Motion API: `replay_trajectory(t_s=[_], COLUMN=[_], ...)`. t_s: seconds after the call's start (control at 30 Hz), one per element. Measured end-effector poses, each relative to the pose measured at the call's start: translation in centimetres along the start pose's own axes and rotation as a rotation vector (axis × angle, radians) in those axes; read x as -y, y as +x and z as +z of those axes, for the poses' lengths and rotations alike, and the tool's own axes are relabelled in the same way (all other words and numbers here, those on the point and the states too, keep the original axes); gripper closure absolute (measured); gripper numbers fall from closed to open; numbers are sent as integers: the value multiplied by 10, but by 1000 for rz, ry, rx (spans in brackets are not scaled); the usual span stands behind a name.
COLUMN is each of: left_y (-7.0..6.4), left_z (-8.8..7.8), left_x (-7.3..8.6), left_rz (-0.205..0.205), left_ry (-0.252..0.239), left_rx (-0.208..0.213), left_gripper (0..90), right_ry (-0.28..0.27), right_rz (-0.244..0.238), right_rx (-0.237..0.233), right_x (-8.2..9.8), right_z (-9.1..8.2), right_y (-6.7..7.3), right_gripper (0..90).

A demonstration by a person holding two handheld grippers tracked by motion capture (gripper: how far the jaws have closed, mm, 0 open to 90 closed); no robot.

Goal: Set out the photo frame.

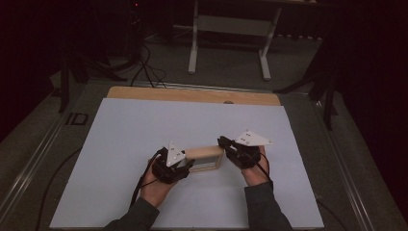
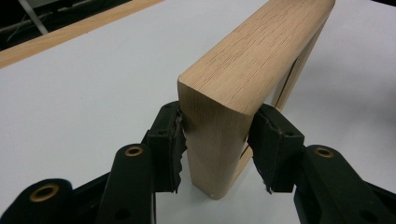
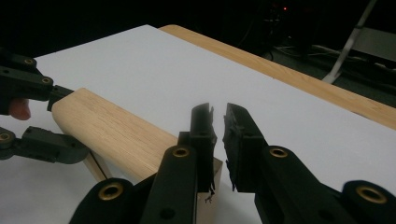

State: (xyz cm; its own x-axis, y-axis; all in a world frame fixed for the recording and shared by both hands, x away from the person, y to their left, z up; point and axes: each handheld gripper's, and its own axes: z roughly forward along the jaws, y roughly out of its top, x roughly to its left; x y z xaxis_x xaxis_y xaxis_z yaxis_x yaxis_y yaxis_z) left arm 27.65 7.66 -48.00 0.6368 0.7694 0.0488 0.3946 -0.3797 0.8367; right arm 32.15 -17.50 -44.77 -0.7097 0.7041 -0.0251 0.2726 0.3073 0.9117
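Left gripper point(image 1: 185, 166) clamps left end of wooden frame point(image 1: 208, 157); pads pressed on both faces. Frame stands on edge on white sheet point(image 1: 144, 130), near its middle, slightly toward person. Right gripper point(image 1: 223, 142) at frame's right end, jaws barely parted, nothing between them, tips above frame's top corner. Bare sheet all around; wooden table edge point(image 1: 192, 95) far side.

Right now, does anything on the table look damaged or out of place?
The black pads on the left gripper's fingers look torn and ragged along their edges where they clamp the wooden frame. The frame itself looks intact and stands on edge.
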Motion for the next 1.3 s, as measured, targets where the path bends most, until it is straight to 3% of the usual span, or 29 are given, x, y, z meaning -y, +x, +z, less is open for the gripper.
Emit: replay_trajectory(t_s=[0.23, 0.6, 1.3], left_y=[1, 3, 5], left_z=[1, 2, 3], left_x=[0, 1, 2], left_rz=[-3, -2, -6], left_ry=[1, 1, 6], left_rx=[-1, 2, -1], left_gripper=[556, 560, 570], right_ry=[3, 4, 75], right_rz=[-5, 15, 8], right_rx=[-36, -101, -178], right_x=[-1, 0, 9], right_z=[-5, -10, 2], right_y=[-5, -11, -11], right_gripper=[753, 536, 430])
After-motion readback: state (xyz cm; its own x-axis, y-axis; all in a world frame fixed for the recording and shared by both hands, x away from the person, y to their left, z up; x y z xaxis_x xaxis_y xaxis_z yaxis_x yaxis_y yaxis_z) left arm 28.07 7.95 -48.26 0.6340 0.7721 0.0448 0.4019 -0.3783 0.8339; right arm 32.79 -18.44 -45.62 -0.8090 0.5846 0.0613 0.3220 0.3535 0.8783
